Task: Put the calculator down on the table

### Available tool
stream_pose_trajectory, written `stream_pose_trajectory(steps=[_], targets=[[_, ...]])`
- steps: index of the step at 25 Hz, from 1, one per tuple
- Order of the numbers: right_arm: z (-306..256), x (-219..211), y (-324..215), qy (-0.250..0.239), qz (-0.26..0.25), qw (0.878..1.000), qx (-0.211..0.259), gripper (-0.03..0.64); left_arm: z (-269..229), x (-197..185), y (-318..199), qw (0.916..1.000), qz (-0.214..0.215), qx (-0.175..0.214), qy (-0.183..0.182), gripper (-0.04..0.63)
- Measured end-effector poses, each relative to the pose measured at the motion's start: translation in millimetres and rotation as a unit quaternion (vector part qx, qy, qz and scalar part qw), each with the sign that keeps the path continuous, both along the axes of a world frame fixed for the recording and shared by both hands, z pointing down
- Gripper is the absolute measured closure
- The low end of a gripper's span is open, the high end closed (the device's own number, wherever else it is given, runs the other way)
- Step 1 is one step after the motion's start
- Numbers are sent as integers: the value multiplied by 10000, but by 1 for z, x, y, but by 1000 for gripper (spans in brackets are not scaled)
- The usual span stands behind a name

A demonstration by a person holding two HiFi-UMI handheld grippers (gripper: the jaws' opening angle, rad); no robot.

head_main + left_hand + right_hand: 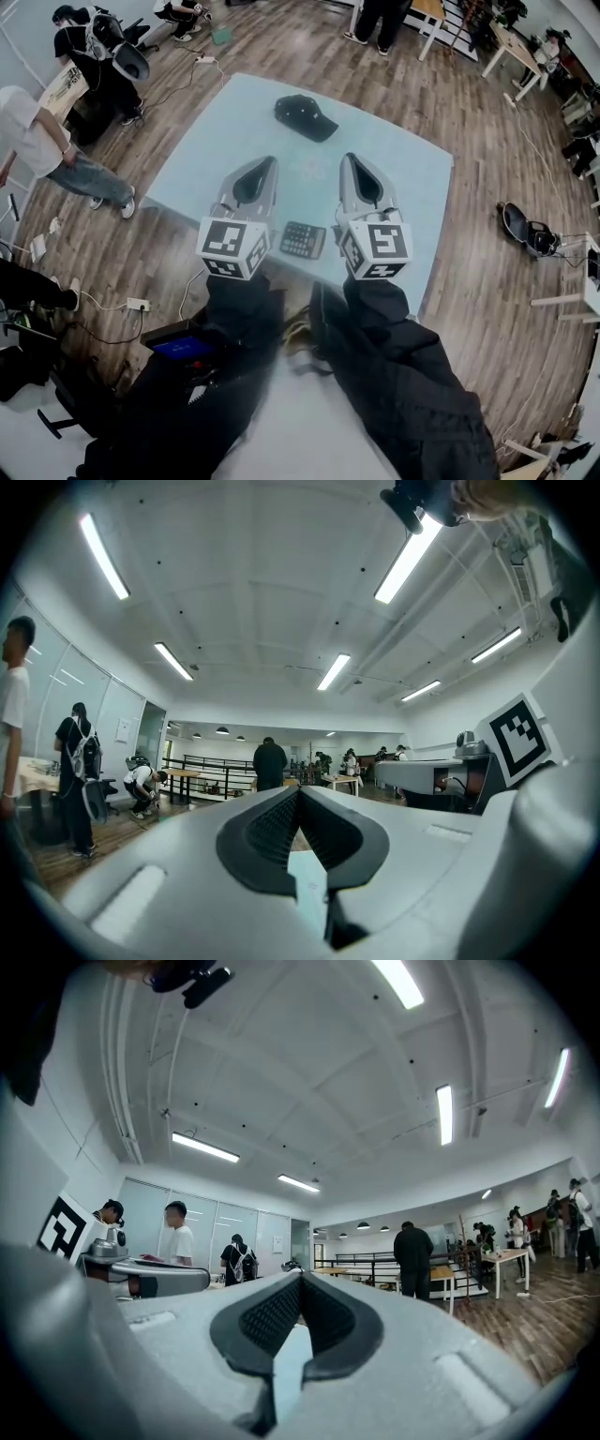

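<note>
The dark calculator [302, 240] lies flat on the pale blue table [412, 178], near its front edge, and no gripper touches it. Seen from the head view, it sits between my two grippers and slightly below their marker cubes. My left gripper [264, 161] is held level above the table, its jaws closed together on nothing. My right gripper [348, 157] is beside it, level too and shut with nothing in it. In the left gripper view the left gripper [299, 789] has its black pads meeting at the tip. The right gripper [300, 1276] looks the same in the right gripper view. Both views look out across the room.
A black cap [305, 116] lies on the table's far side. Several people stand or crouch around the room, one close at the left [42, 141]. A black bag [527, 230] and cables lie on the wooden floor. A device with a blue screen [185, 347] is by my body.
</note>
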State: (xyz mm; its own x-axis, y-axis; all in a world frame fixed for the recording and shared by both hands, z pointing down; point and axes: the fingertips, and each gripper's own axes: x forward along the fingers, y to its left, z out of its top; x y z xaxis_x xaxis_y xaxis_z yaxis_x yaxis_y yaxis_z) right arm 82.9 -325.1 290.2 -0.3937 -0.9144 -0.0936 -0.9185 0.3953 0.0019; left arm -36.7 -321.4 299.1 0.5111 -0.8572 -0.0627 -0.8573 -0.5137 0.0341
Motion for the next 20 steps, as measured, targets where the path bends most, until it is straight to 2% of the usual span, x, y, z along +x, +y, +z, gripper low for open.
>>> stream_pose_trajectory(steps=[9, 20], targets=[[1, -8, -5, 138, -128, 9998, 85, 621, 6, -2, -9, 10000, -7, -55, 7, 597], [8, -2, -5, 189, -46, 9998, -6, 621, 13, 5, -11, 9998, 76, -164, 26, 597]])
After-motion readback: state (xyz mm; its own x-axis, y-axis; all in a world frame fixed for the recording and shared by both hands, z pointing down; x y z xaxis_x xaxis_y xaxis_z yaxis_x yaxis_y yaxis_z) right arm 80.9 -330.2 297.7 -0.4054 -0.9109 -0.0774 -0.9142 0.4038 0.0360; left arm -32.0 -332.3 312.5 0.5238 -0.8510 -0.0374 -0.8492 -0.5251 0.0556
